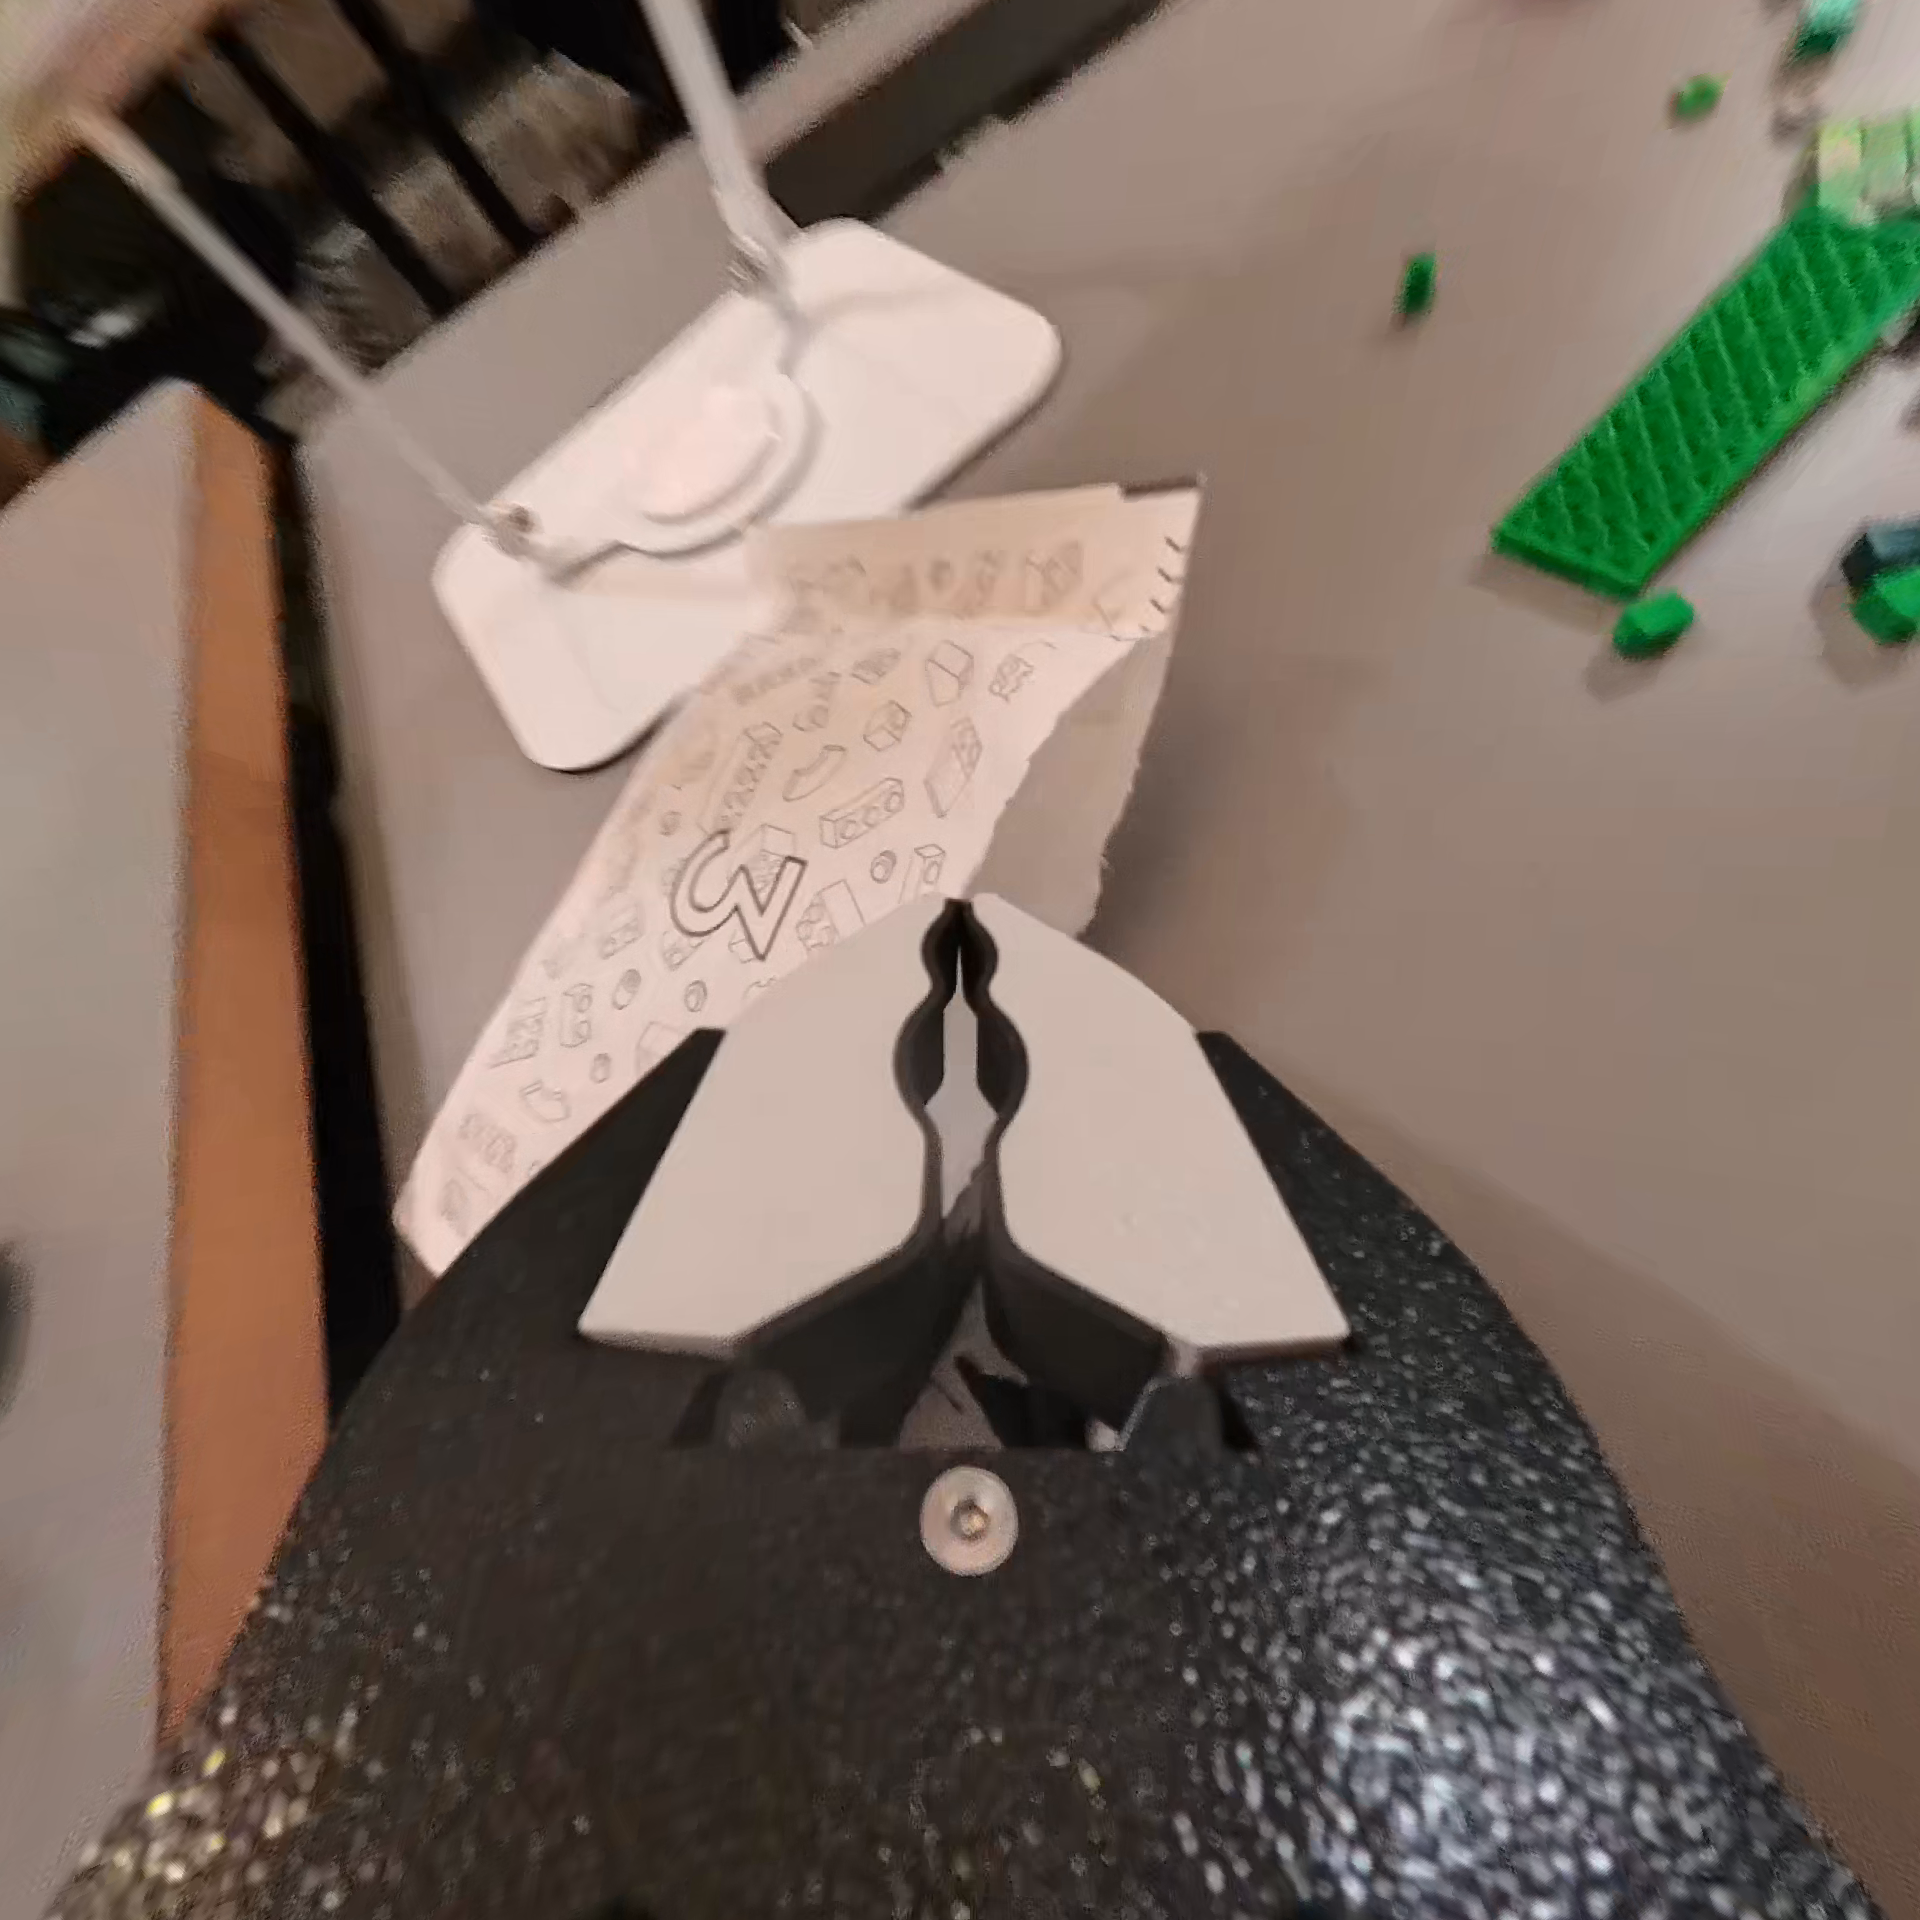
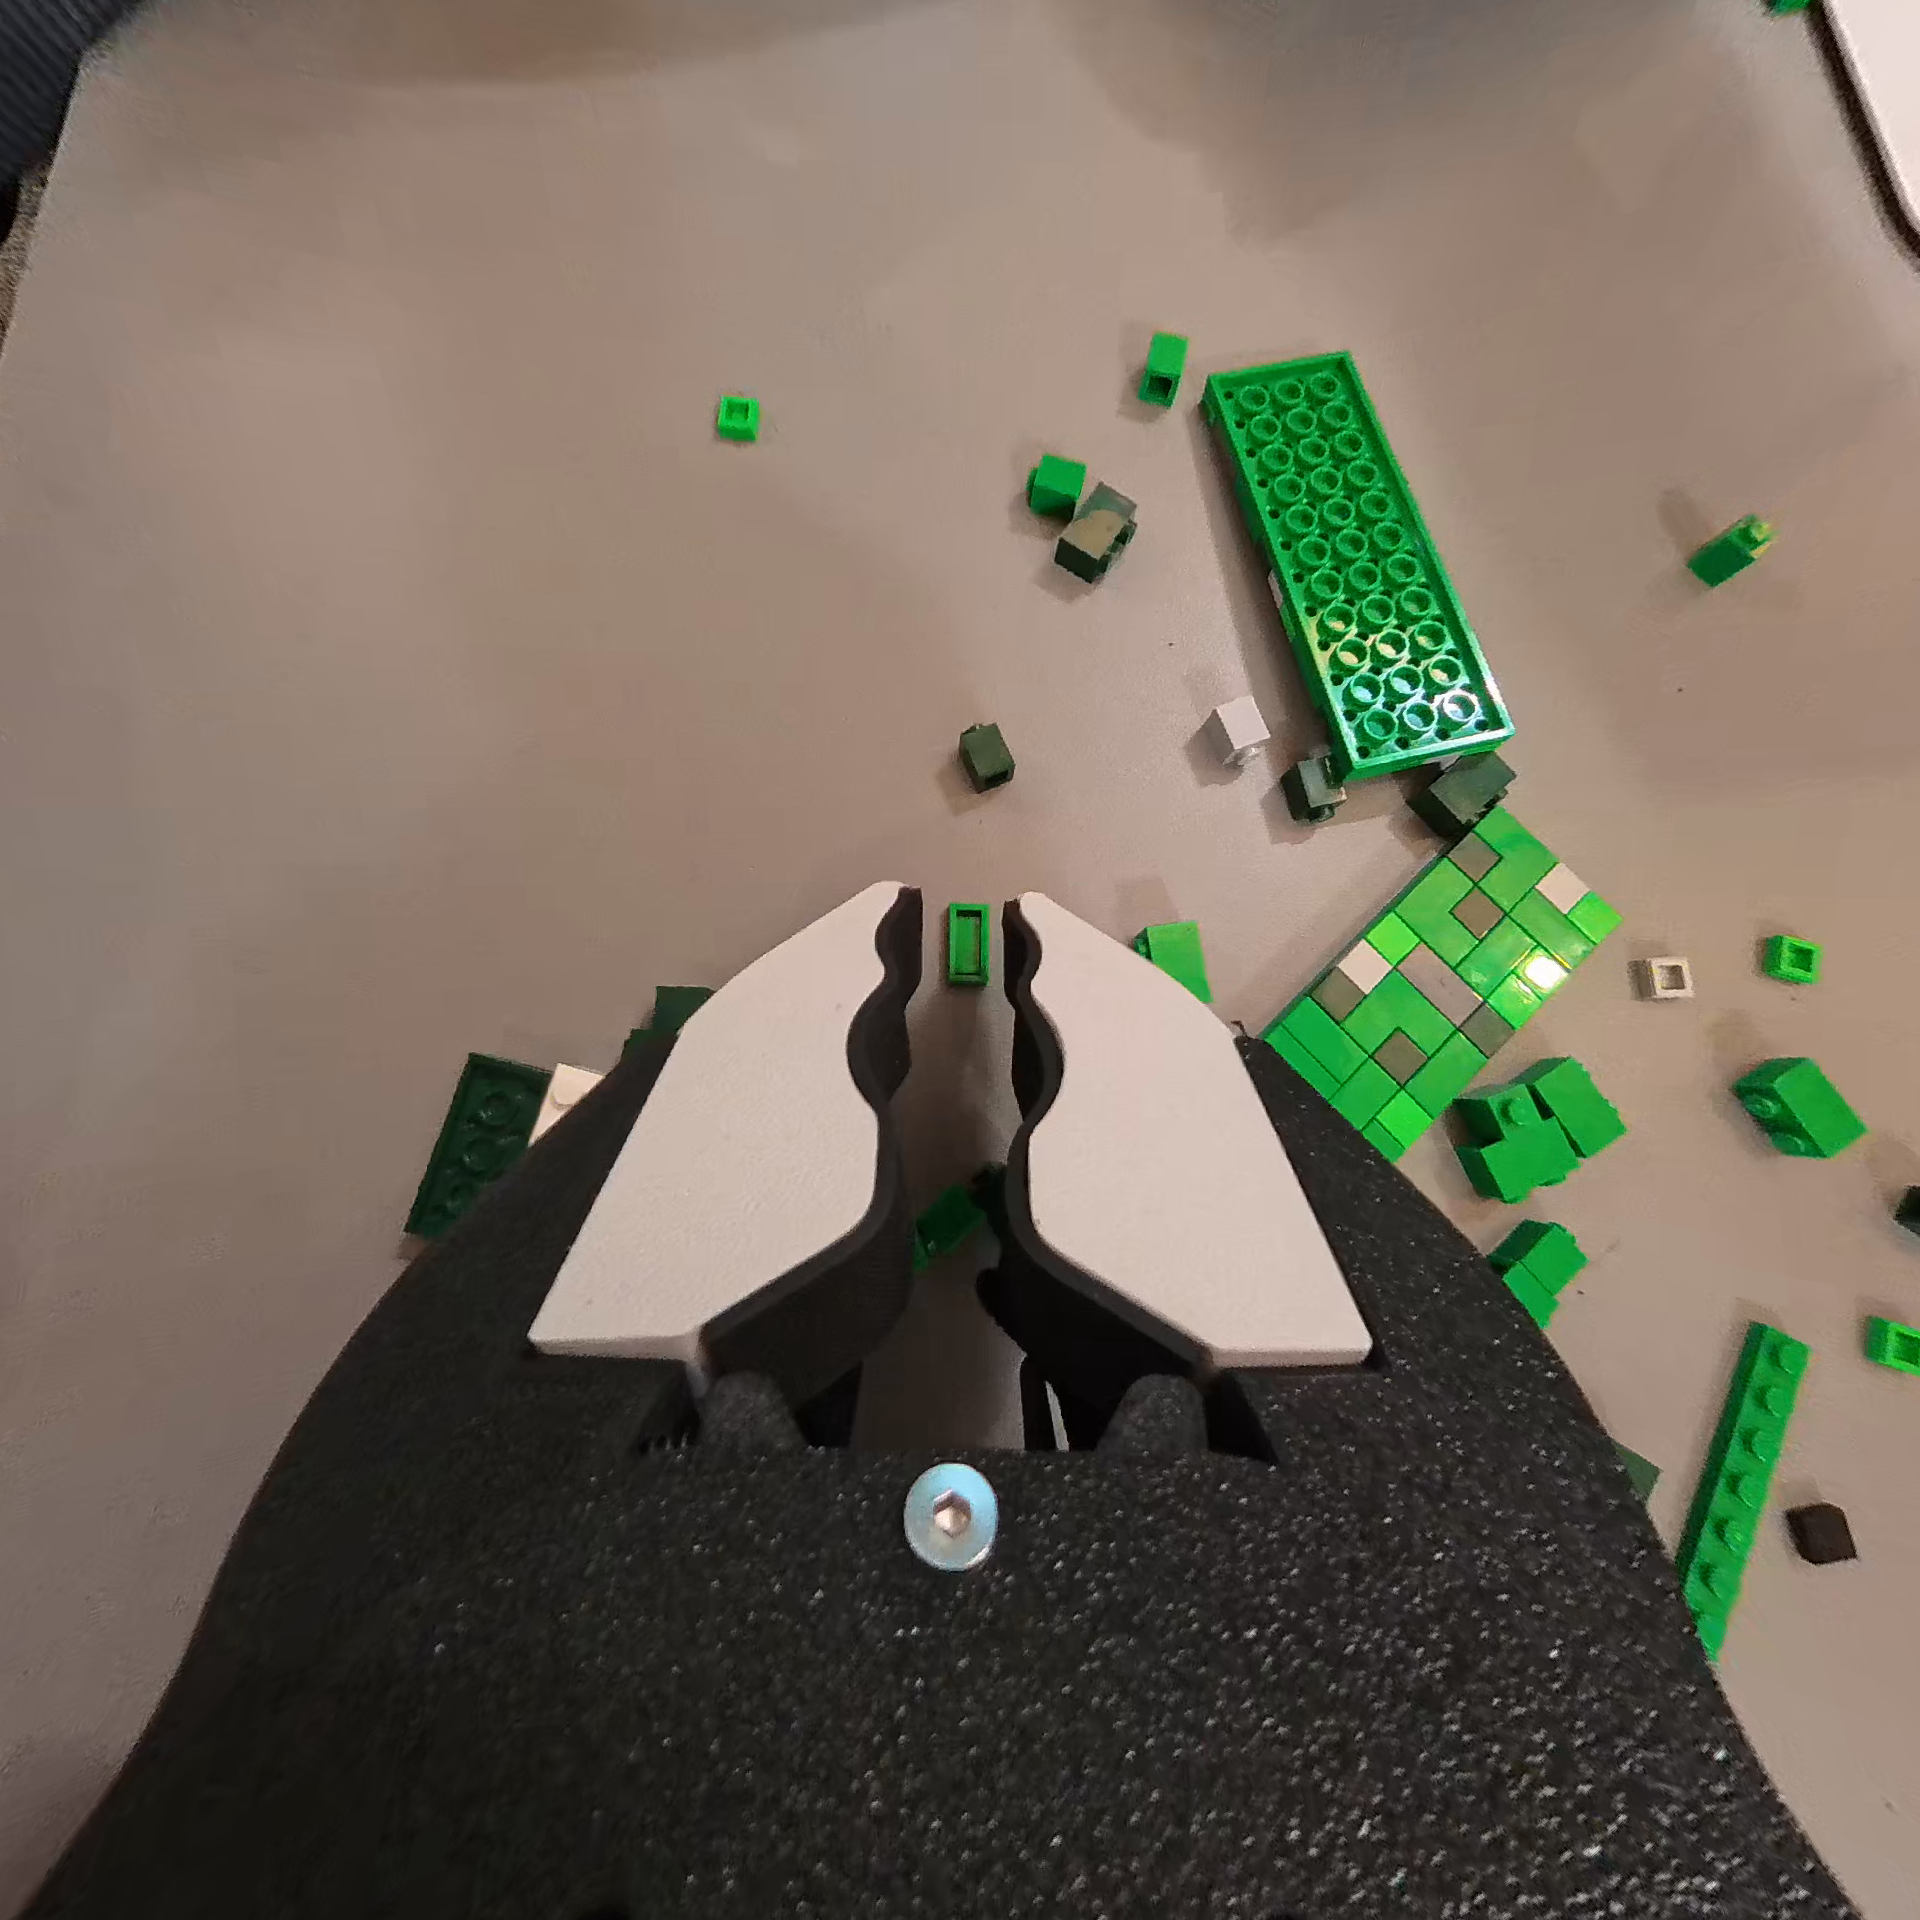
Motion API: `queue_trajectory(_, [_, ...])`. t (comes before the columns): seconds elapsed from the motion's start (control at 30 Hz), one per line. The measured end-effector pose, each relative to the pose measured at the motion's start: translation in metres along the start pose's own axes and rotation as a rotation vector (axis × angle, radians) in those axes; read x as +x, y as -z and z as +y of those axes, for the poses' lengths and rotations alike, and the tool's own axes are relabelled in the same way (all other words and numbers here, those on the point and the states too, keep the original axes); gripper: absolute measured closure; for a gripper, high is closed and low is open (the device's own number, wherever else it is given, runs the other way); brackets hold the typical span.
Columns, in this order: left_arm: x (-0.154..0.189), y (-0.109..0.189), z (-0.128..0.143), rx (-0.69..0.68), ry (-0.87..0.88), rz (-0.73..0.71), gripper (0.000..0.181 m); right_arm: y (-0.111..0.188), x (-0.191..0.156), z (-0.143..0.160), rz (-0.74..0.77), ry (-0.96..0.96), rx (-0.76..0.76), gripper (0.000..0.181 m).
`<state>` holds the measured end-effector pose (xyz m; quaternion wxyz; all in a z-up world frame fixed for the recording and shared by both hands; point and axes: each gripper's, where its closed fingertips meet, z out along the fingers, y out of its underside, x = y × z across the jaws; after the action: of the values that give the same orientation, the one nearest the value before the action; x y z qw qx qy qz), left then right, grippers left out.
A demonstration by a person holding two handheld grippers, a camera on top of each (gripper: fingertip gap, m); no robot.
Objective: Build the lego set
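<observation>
In the right wrist view my right gripper (image 2: 964,909) is slightly open, its tips on either side of a small green 1x2 piece (image 2: 966,941) with a thin gap on each side. A long green studded plate (image 2: 1351,561) lies farther right, and a flat green and grey tiled assembly (image 2: 1455,987) lies just right of the gripper. In the blurred left wrist view my left gripper (image 1: 966,920) is shut on a white paper bag (image 1: 810,810) printed with brick outlines, which curls up off the table. The green plate (image 1: 1714,416) shows at the far right there.
Several loose green, dark green and white bricks (image 2: 1538,1132) are scattered over the grey table (image 2: 520,520), mostly to the right. A long narrow green plate (image 2: 1735,1475) lies at the lower right. A white stand base (image 1: 727,468) with metal rods sits beyond the bag, near the table's left edge.
</observation>
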<state>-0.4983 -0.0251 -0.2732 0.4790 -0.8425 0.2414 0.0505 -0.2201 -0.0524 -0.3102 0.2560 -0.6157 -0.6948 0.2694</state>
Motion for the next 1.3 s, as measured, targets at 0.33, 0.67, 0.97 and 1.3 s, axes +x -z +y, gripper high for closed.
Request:
queue_trajectory(0.33, [-0.047,0.033,-0.031,0.263,0.265,-0.169,0.181,-0.003,-0.003,-0.004,-0.003,0.009,0.001,0.166])
queue_trajectory(0.67, [-0.023,0.026,-0.027,0.304,0.333,-0.096,0.181,0.002,0.003,-0.001,0.029,0.000,-0.008,0.163])
queue_trajectory(0.97, [0.020,0.023,-0.014,0.312,0.315,-0.093,0.144,-0.006,0.001,0.010,0.008,-0.006,-0.081,0.161])
queue_trajectory(1.3, [0.018,0.032,-0.017,0.362,0.271,-0.127,0.152,-0.022,-0.016,-0.029,0.006,0.042,-0.014,0.174])
